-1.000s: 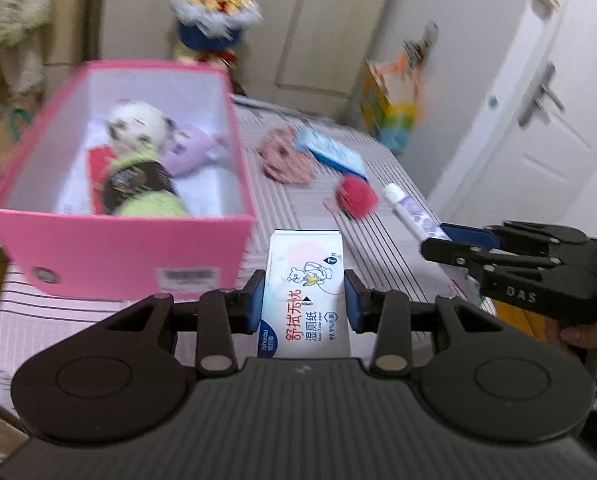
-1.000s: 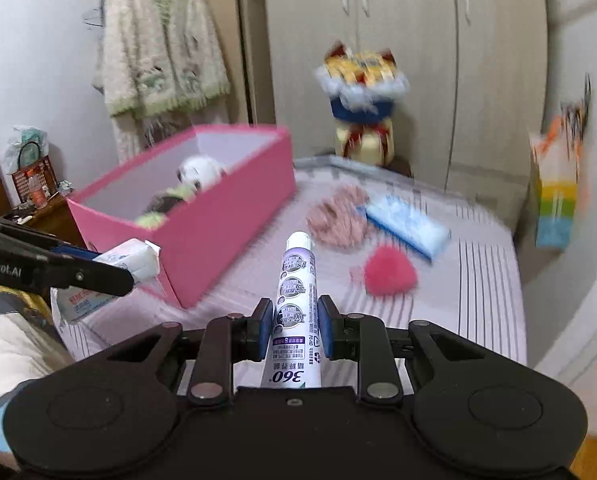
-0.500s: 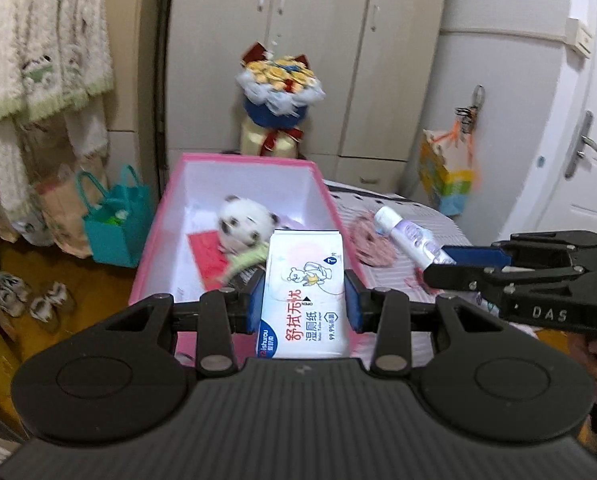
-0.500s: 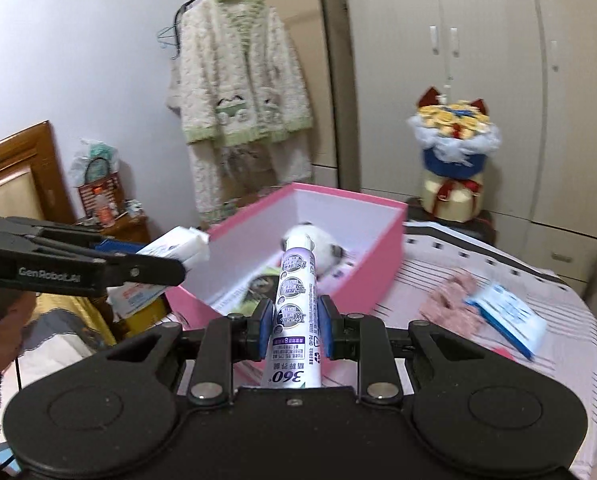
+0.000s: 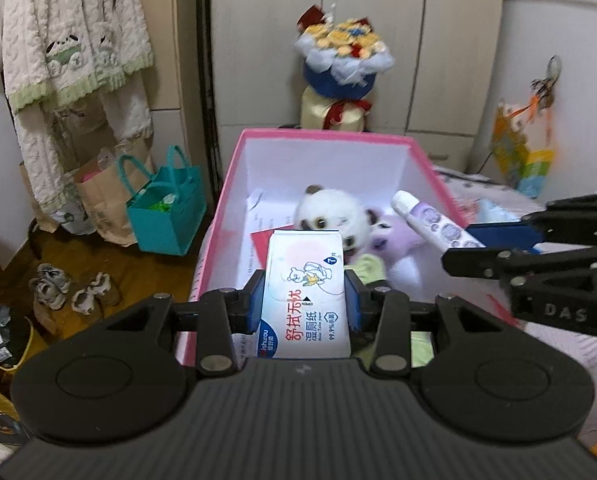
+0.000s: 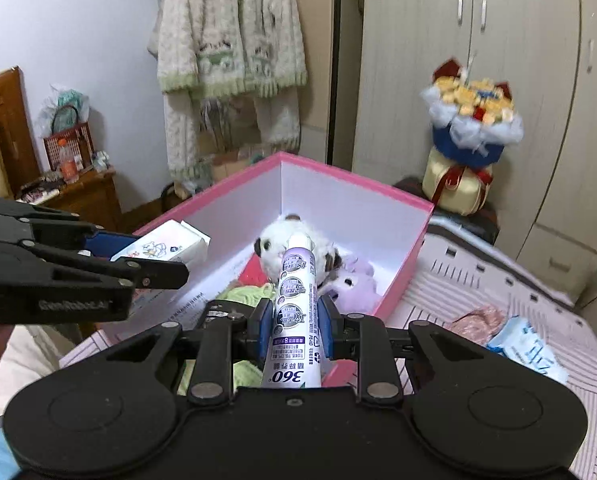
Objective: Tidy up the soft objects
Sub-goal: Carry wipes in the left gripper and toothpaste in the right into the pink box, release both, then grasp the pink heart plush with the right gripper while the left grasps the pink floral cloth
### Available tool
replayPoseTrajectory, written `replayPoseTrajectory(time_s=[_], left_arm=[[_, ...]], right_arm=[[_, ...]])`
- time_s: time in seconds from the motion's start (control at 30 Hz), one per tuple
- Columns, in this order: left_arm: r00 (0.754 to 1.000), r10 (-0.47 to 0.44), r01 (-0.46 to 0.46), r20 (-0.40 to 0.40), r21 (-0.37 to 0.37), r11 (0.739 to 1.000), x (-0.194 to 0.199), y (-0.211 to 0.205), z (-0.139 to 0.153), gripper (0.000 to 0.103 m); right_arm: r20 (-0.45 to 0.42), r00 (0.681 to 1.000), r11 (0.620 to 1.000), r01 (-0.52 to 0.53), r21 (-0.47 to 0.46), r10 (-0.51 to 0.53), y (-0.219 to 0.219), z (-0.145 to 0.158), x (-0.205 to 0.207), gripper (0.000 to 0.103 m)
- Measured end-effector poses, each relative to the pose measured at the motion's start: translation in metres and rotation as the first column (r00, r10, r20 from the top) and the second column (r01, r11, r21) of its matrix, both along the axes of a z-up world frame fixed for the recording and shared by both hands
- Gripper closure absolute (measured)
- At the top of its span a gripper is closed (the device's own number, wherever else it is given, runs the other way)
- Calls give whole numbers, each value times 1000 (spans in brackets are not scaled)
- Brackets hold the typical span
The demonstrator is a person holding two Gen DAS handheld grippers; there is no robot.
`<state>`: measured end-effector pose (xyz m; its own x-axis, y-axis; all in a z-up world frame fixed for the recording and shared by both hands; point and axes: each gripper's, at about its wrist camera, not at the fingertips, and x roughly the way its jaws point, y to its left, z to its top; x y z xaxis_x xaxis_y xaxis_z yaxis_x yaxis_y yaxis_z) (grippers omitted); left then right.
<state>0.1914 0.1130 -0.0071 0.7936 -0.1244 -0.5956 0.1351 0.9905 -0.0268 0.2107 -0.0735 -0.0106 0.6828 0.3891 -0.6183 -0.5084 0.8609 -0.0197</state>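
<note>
Glossy plastic wipes pack [image 5: 304,296]; fuzzy plush panda [image 5: 332,216]; matt pink box [image 5: 234,184].

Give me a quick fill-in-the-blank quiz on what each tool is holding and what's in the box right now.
1. The left tool is shut on a pack of wet ____.
2. The right tool is shut on a white and purple ____.
3. Both held items hang above the open box, whose outside is ____.
4. Inside the box, the panda plush lies beside a plush toy coloured ____.

Missing words: wipes; tube; pink; purple
</note>
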Motion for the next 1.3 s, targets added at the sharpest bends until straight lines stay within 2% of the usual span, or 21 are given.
replayPoseTrajectory(time_s=[0.2, 0.33, 0.4, 0.47, 0.63, 0.73, 0.83, 1.07, 1.17, 1.3], left_arm=[[999, 2, -2, -40, 7, 1000, 17, 2, -13, 64], [999, 19, -18, -51, 10, 1000, 22, 2, -15, 63], [999, 25, -24, -39, 10, 1000, 21, 2, -14, 60], [999, 20, -20, -30, 3, 1000, 16, 3, -10, 55], [1000, -9, 9, -16, -20, 1000, -1, 5, 2, 53], [1000, -23, 23, 3, -27, 999, -14, 3, 11, 51], [998, -56, 57, 21, -53, 997, -28, -4, 22, 49], [982, -175, 180, 71, -58, 982, -53, -50, 41, 44], [972, -223, 226, 81, -38, 973, -55, -79, 42, 42], [956, -283, 286, 80, -26, 958, -55, -122, 39, 41]], right_arm=[[-43, 999, 999, -2, -50, 0, 12, -15, 13, 75], [-27, 999, 996, 21, -90, -23, 15, -19, 15, 73], [-35, 999, 998, 10, -63, -12, 11, -16, 15, 58], [-39, 999, 1000, -4, -5, 4, 0, -10, 12, 57], [-44, 999, 991, -5, 134, 11, -44, 10, -9, 57], [-35, 999, 985, 29, 172, -24, -74, 21, -27, 54], [-16, 998, 983, 70, 171, -68, -104, 28, -46, 52], [22, 987, 981, 157, 119, -160, -164, 26, -77, 40], [37, 984, 980, 172, 103, -176, -183, 20, -88, 28], [46, 984, 981, 168, 92, -173, -201, 7, -95, 23]])
